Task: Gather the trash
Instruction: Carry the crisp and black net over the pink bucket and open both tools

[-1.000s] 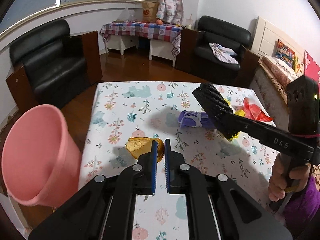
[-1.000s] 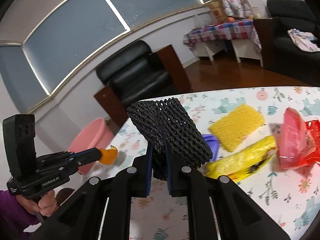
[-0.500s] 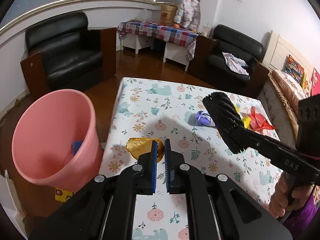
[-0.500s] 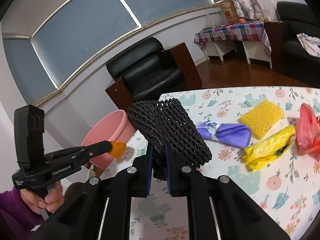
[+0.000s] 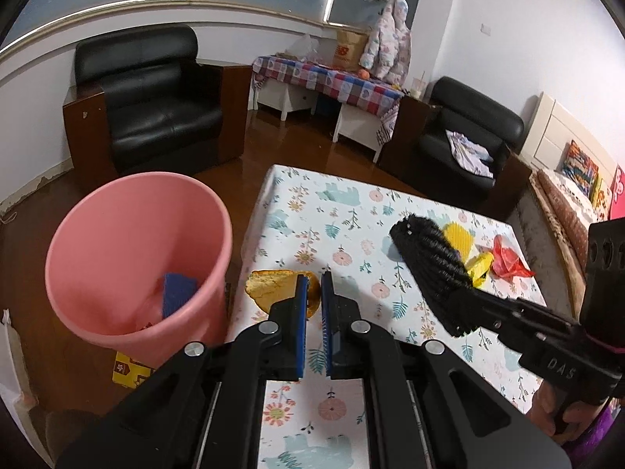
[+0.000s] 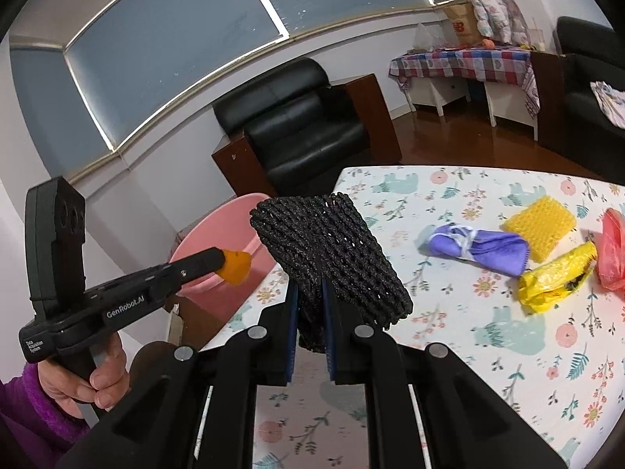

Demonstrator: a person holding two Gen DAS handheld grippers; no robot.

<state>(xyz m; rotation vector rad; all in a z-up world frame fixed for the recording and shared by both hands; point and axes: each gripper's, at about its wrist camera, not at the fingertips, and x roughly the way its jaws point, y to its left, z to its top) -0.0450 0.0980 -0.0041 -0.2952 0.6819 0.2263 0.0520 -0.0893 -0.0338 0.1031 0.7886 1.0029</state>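
Observation:
My left gripper (image 5: 313, 297) is shut on an orange peel (image 5: 269, 288) and holds it above the table's left edge, just right of the pink bin (image 5: 133, 258). The bin stands on the floor and has a blue scrap (image 5: 177, 293) inside. My right gripper (image 6: 312, 312) is shut on a black foam net (image 6: 332, 262), held above the table; the net also shows in the left wrist view (image 5: 433, 269). In the right wrist view the left gripper (image 6: 224, 264) with the peel (image 6: 234, 267) hangs over the bin's (image 6: 218, 246) rim.
On the floral tablecloth (image 6: 468, 336) lie a purple wrapper (image 6: 480, 248), a yellow foam net (image 6: 541, 224), a yellow bag (image 6: 554, 277) and a red bag (image 6: 611, 250). A black armchair (image 5: 152, 109) stands behind the bin. A yellow box (image 5: 127, 369) lies on the floor by the bin.
Both grippers have risen and moved left toward the pink bin. The bin's inside has come into the left wrist view. Both grips are unchanged.

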